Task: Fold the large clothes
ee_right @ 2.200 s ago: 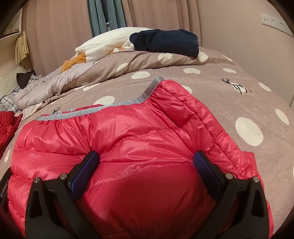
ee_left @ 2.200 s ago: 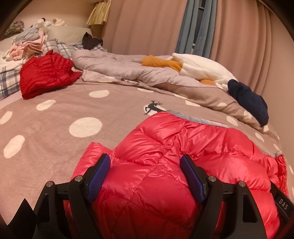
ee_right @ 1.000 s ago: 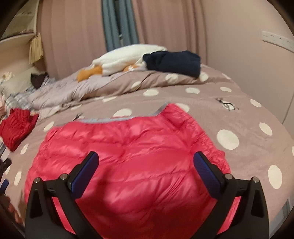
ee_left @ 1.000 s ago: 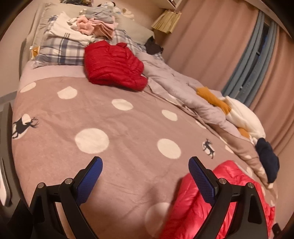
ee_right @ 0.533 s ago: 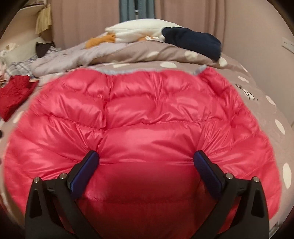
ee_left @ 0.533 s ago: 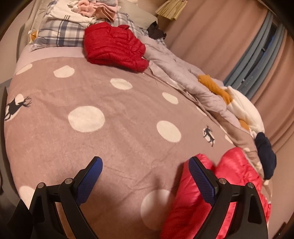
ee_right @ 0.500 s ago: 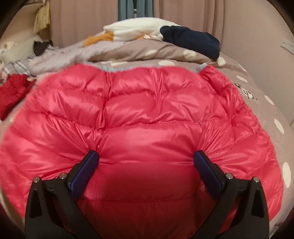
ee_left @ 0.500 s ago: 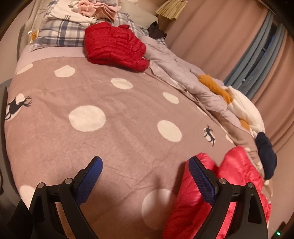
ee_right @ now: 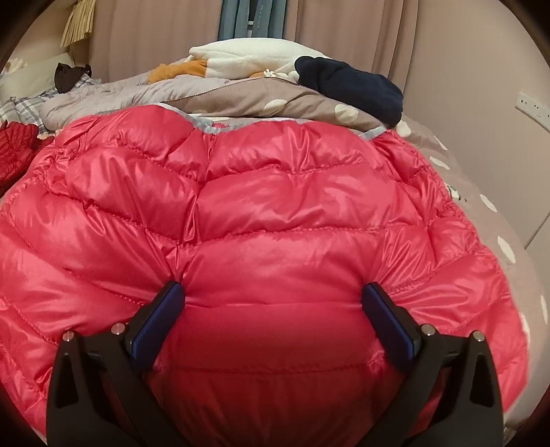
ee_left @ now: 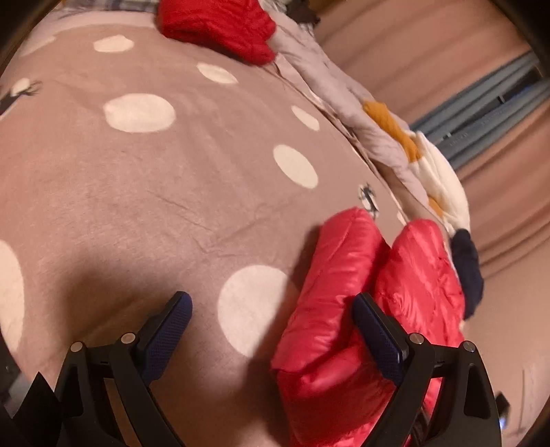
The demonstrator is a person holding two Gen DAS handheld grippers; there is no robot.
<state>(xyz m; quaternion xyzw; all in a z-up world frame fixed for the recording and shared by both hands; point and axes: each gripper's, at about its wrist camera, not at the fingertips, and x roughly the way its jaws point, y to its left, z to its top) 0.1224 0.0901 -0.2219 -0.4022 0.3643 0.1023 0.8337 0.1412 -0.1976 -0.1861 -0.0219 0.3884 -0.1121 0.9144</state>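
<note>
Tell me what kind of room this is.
Most likely a bedroom: the pink puffer jacket lies on a bed with a polka-dot blanket, a plaid pillow at its head and curtains behind.

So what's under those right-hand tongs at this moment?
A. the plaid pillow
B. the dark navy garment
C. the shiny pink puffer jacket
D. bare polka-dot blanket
C: the right tongs stand open, pressing into the pink puffer jacket, which bulges up between the pads.
</note>
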